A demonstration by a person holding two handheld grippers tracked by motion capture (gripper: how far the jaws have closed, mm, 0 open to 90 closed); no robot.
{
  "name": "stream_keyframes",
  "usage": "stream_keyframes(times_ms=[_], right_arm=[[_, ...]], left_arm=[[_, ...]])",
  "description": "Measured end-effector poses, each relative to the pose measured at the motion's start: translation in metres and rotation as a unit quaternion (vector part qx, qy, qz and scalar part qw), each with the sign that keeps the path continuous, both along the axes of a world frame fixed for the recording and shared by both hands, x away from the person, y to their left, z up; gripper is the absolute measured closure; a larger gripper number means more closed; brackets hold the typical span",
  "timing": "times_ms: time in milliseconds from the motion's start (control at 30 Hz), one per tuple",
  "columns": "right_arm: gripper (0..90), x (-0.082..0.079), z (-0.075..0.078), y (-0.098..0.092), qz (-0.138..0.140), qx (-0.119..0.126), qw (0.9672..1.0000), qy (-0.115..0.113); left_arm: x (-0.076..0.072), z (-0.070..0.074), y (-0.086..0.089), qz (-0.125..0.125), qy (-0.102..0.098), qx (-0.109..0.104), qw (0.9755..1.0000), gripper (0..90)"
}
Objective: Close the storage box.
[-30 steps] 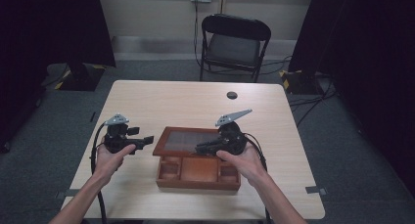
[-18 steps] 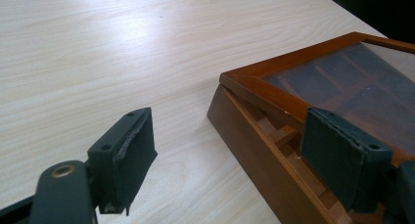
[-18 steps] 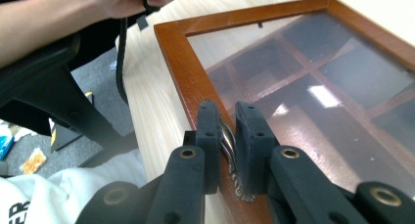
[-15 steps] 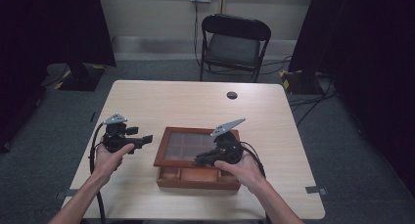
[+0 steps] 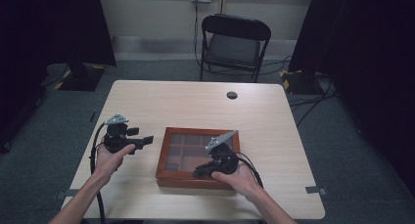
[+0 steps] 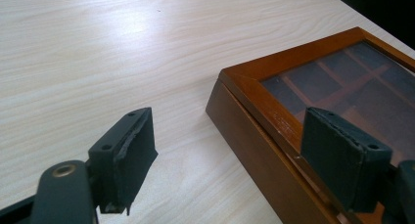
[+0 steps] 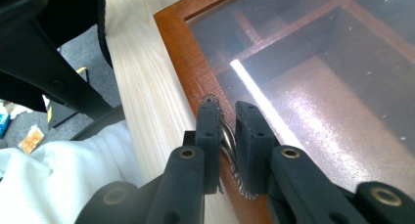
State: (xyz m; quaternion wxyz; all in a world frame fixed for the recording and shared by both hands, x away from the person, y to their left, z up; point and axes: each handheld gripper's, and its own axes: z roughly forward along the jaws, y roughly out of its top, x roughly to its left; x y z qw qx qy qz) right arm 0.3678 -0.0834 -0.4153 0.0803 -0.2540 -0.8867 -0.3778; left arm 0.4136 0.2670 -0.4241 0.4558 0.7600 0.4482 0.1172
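A brown wooden box (image 5: 195,132) with a dark glass lid lies shut on the near half of the table; dividers show through the glass. My right gripper (image 5: 199,173) rests on the lid's near edge. In the right gripper view that gripper (image 7: 227,131) is shut on the lid's small metal handle (image 7: 226,140), beside the wooden frame (image 7: 181,48). My left gripper (image 5: 145,141) hovers just left of the box, pointing at it. In the left gripper view the left gripper (image 6: 235,150) is open and holds nothing, with the box's left corner (image 6: 254,94) ahead between its jaws.
The light wooden table (image 5: 186,106) has bare surface behind and left of the box. A small black round object (image 5: 232,95) lies near its far edge. A black folding chair (image 5: 234,38) stands beyond the table. White clothing (image 7: 49,170) shows below the table edge.
The box's lid, raised a second ago, has come down flat onto the box with my right gripper on its handle. The left gripper has barely moved.
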Motion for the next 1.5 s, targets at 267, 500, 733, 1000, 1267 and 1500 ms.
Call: stream_keyframes(times_ms=[267, 500, 733, 1000, 1267, 1500], right_arm=[[81.2, -0.001, -0.013, 0.002, -0.003, -0.012, 0.9999, 0.007], [66.6, -0.001, -0.009, -0.005, -0.019, 0.023, 0.9995, -0.004], [55.9, 0.005, 0.004, -0.047, -0.105, 0.051, 0.9925, -0.033], [26.8, 0.012, -0.003, -0.117, -0.256, 0.023, 0.9644, -0.062], [15.4, 0.019, -0.028, -0.173, -0.362, -0.030, 0.9307, -0.040], [15.0, 0.030, -0.047, -0.187, -0.409, -0.083, 0.9083, -0.027]], left_arm=[[0.000, -0.001, -0.002, 0.000, 0.003, 0.004, 1.0000, 20.4], [0.001, -0.002, -0.002, 0.001, 0.004, 0.012, 0.9999, 20.5], [-0.001, -0.002, 0.003, 0.005, 0.004, 0.037, 0.9993, 20.4], [-0.006, -0.016, 0.021, 0.015, 0.029, 0.063, 0.9975, 19.3], [-0.007, -0.029, 0.032, 0.025, 0.054, 0.083, 0.9948, 17.0], [0.000, -0.046, 0.035, 0.030, 0.073, 0.118, 0.9898, 17.4]])
